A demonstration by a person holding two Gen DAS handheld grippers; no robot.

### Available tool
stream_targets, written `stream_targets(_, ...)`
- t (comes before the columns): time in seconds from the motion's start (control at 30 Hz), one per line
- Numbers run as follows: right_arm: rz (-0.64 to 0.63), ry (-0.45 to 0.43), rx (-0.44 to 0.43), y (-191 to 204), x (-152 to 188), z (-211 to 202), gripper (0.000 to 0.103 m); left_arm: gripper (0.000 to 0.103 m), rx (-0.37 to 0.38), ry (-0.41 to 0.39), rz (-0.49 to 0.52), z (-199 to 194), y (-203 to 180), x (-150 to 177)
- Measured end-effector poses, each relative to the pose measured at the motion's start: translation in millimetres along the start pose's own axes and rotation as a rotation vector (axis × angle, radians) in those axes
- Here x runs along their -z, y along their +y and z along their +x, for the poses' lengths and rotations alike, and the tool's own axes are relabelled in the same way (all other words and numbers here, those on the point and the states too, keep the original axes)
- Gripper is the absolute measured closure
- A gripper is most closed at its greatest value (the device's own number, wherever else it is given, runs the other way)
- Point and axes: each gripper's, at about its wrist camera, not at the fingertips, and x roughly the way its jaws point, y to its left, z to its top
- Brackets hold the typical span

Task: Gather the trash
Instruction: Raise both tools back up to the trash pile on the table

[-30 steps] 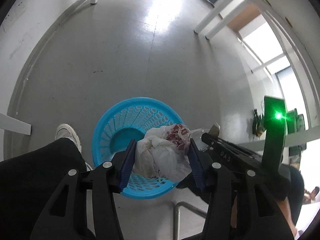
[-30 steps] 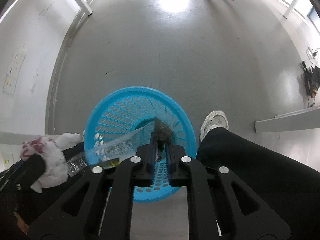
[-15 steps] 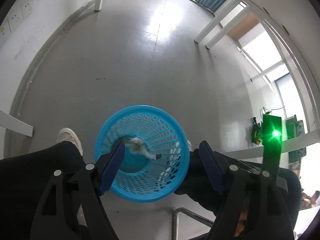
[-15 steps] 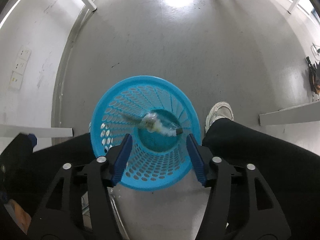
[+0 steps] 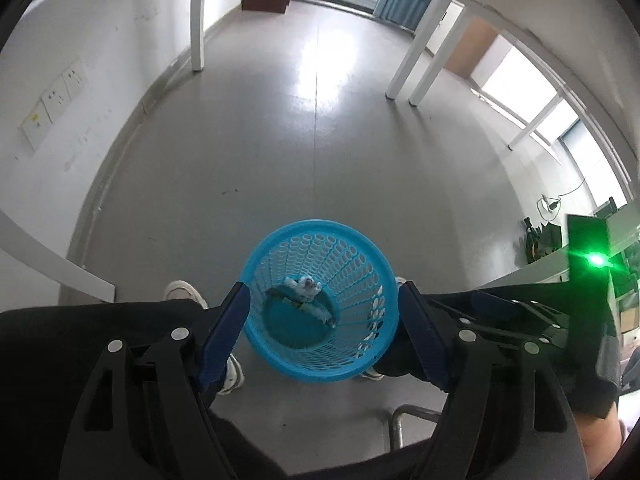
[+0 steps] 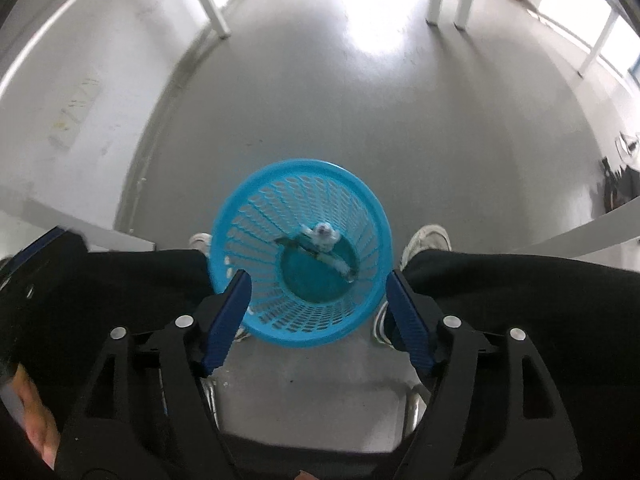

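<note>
A blue perforated waste basket [image 5: 362, 256] stands on the grey floor between the person's feet; it also shows in the right wrist view [image 6: 248, 216]. At its bottom lie a crumpled white wad [image 5: 303, 284] and a clear plastic wrapper [image 5: 316, 312], also seen from the right wrist as the wad [image 6: 324, 236] and the wrapper [image 6: 332, 260]. My left gripper [image 5: 322, 300] is open and empty high above the basket. My right gripper [image 6: 316, 284] is open and empty above it too.
The person's black-clad legs [image 6: 520, 280] and white shoes [image 6: 428, 240] flank the basket. A metal chair frame [image 5: 400, 420] lies below. White table legs [image 5: 404, 68] stand farther off, a wall with sockets [image 5: 52, 104] at left, and a white desk edge [image 6: 580, 236] at right.
Both grippers opened and let go of the white wad and the plastic wrapper, which fell to the basket's bottom. Both grippers have since risen away from the basket.
</note>
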Motion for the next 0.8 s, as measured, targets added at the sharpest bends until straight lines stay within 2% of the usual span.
stream_targets(0.07,-0.033,-0.031,-0.023,4.8,11.9,-20.1,0.035,0.025,-0.015,-0.011,0.025,-14.8,-2.6,4.7)
stream_targets(0.13,-0.050,-0.076,-0.030,5.1,24.0,-41.7,0.033,0.025,-0.078,0.005,0.074,-23.2,-8.3,11.9)
stream_targets(0.17,-0.048,-0.096,-0.039,4.5,27.3,-50.0,0.033,0.025,-0.085,0.000,0.089,-29.8,-9.8,13.9)
stream_targets(0.33,-0.027,-0.196,-0.085,-6.6,41.2,-93.2,0.025,0.018,-0.034,-0.053,0.105,-64.3,-16.8,16.4)
stream_targets(0.5,-0.027,-0.243,-0.103,-14.3,52.2,-126.2,0.021,0.009,-0.053,-0.108,0.164,-93.1,-26.5,27.3)
stream_targets(0.63,-0.071,-0.336,-0.090,-11.2,64.5,-166.7,0.011,0.006,-0.071,-0.179,0.187,-126.8,-33.6,34.9)
stream_targets(0.8,-0.107,-0.448,-0.088,-9.9,71.5,-220.3,0.009,0.006,-0.065,-0.306,0.216,-178.2,-40.1,31.4)
